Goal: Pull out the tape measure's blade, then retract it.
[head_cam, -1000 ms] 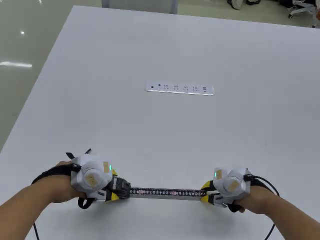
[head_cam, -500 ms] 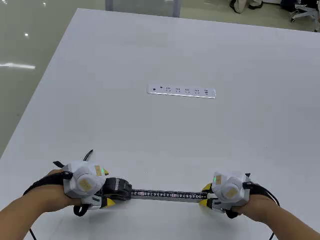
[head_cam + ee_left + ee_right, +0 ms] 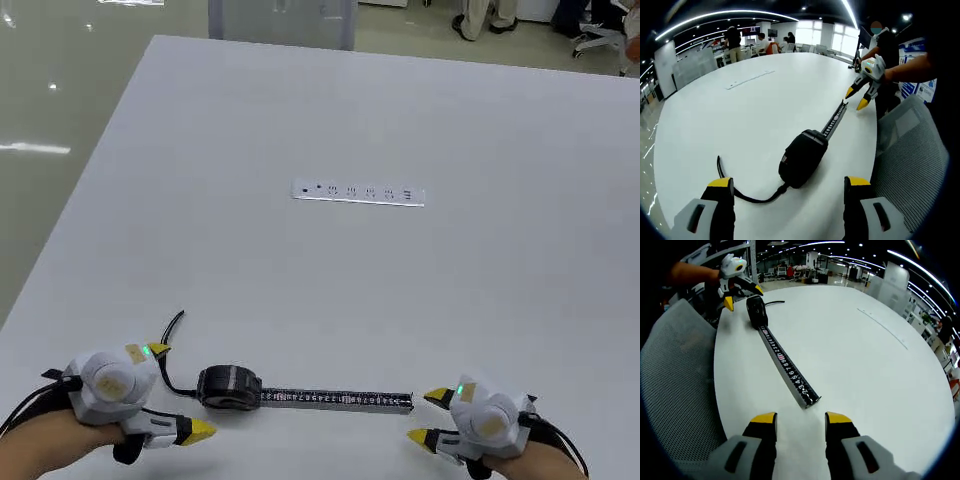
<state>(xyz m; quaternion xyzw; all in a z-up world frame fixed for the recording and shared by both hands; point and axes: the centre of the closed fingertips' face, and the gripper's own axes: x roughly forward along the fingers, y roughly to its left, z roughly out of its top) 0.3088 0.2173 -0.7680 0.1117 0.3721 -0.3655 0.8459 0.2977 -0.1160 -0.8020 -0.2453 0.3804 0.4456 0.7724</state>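
One tape measure [image 3: 229, 386] with one blade [image 3: 337, 400] (a single black strap [image 3: 175, 323] trailing from the case). Two grippers: left gripper [image 3: 180, 390], right gripper [image 3: 428, 417]. One power strip [image 3: 358, 194]. One white table [image 3: 450, 120]. One mesh chair back [image 3: 675, 365]. At least three people [image 3: 733, 37] far off.

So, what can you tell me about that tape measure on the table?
The tape measure has a rounded black case, plastic-looking, resting on the white table. Its blade is pulled out and lies flat, pale with dark and red numbers. A thin black cord trails from the case's other end. The left gripper and right gripper, both open, sit off either end without touching it.
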